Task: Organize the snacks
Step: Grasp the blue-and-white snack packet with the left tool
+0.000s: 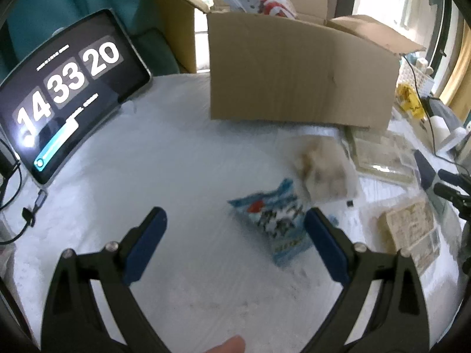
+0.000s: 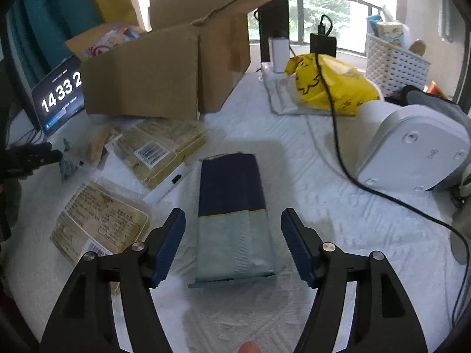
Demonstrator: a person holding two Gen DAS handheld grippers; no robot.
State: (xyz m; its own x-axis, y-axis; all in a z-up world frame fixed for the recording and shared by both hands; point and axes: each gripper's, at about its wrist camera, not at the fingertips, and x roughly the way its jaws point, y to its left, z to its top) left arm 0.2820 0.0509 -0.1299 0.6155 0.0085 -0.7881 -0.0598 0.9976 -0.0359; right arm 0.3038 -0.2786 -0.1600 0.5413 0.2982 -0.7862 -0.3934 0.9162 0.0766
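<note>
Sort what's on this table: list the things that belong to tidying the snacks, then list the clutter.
Belongs to the job:
- cardboard box, snacks already inside
- blue snack bag
- clear bag
- navy pack
- two tan packs

Just lying about:
- tablet clock
- yellow bag
- white basket
- white appliance
- black cable

Brown box, white cloth, my blue pads

Beside the plain brown cardboard box (image 2: 153, 73): a navy-and-pale-green packet (image 2: 232, 214), a yellow bag (image 2: 329, 85) with black drawings, and a light-blue printed pouch (image 1: 273, 220) on the white textured cloth (image 1: 147, 176).
</note>
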